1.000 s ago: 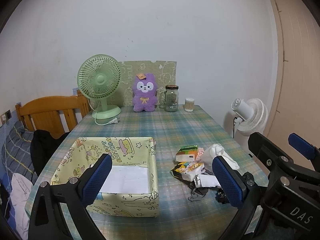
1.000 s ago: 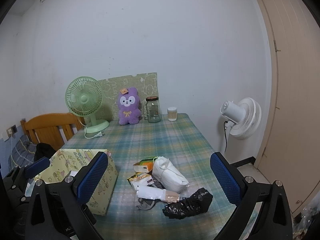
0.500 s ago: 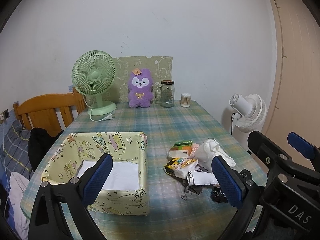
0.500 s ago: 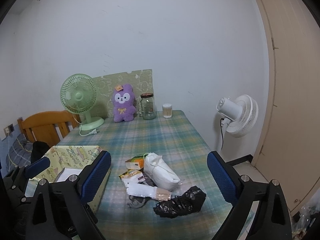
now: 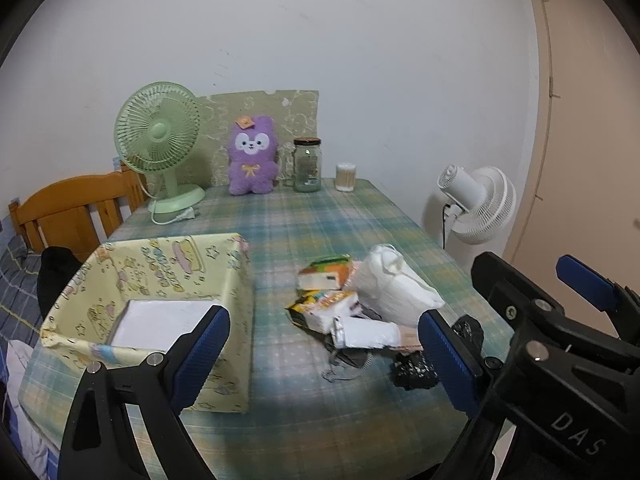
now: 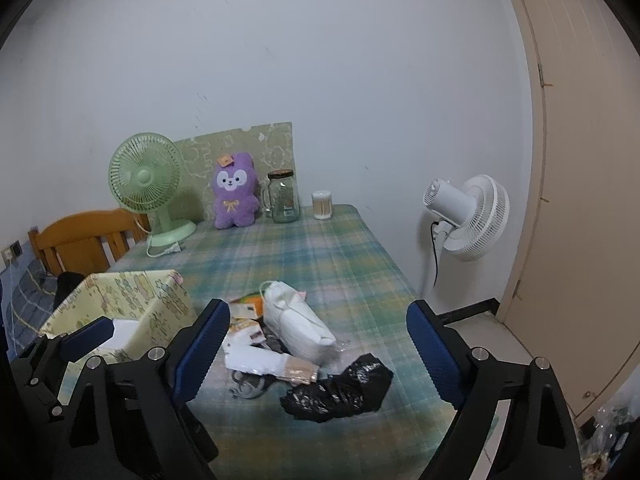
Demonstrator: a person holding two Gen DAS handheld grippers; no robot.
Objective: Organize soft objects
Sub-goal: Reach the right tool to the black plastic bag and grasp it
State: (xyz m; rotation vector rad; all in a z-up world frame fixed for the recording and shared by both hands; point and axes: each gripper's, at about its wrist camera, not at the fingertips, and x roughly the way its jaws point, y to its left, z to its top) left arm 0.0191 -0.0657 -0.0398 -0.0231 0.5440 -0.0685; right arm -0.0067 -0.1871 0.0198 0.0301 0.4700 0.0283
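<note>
Both grippers above the table, nothing between their jaws.

The left gripper (image 5: 324, 354) and right gripper (image 6: 318, 354) stand wide, their jaws just closing a little. The white soft pouch (image 6: 296, 326), black crumpled plastic bag (image 6: 340, 390) and packets lie beside the yellow patterned fabric box (image 5: 160, 280) on the plaid tablecloth (image 5: 304, 224).

I can read only one thing. White letters "DAS" stand on the black body of my right hand-held gripper (image 5: 576, 364), seen low in the right corner of my left camera's view. The yellow box (image 5: 236, 304) near the left edge of the bench (image 5: 304, 224) has cartoon pictures and some printed letters, but they are too small and bent for me to read. The snack packs (image 5: 324, 276) in the middle of the bench have print too, and it is too blurry.
</note>
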